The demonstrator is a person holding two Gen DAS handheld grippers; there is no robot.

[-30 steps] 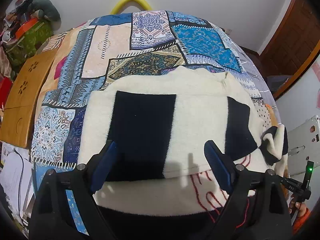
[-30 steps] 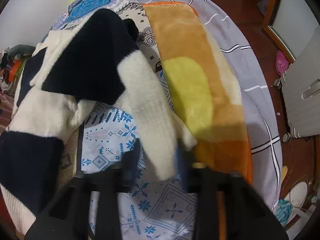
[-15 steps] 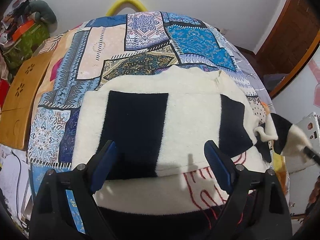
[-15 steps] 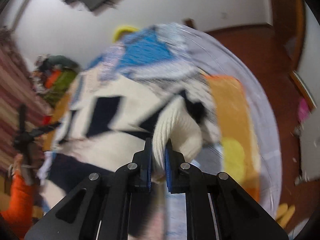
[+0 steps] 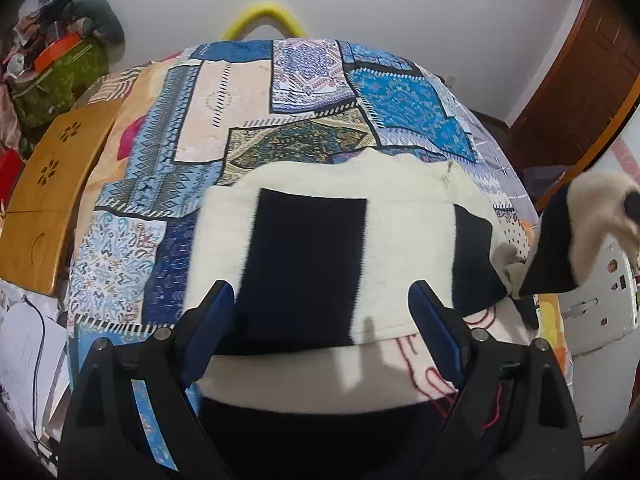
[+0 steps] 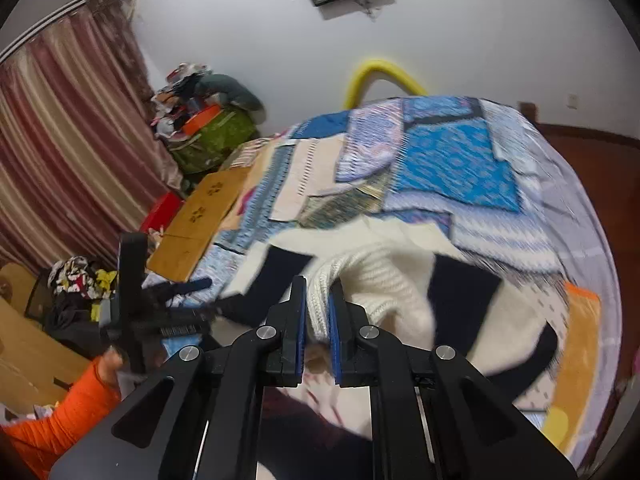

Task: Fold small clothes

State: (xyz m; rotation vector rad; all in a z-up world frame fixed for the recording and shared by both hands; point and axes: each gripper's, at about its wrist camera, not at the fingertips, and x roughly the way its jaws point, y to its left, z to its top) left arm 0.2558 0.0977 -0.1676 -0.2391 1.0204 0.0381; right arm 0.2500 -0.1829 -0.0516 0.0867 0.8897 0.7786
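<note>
A cream and black knitted sweater (image 5: 404, 240) lies spread on the patchwork bedspread (image 5: 248, 128), its lower part folded over. My left gripper (image 5: 320, 312) hovers open over the sweater's near edge, nothing between its blue pads. My right gripper (image 6: 318, 304) is shut on the sweater's cream sleeve (image 6: 368, 276) and holds it lifted above the sweater body (image 6: 500, 320). In the left wrist view the raised sleeve (image 5: 580, 232) hangs in the air at the right edge. The left gripper (image 6: 172, 304) shows blurred at the left of the right wrist view.
A wooden folding table (image 5: 44, 192) lies at the bed's left side. An orange and yellow blanket (image 6: 576, 352) lies at the bed's right. A pile of bags and clothes (image 6: 208, 120) sits by the striped curtain (image 6: 68, 140). A person's orange sleeve (image 6: 60, 420) is at lower left.
My right gripper closed on the sleeve, then lifted and swung it up over the sweater. The left gripper stayed open and shifted slightly over the near edge.
</note>
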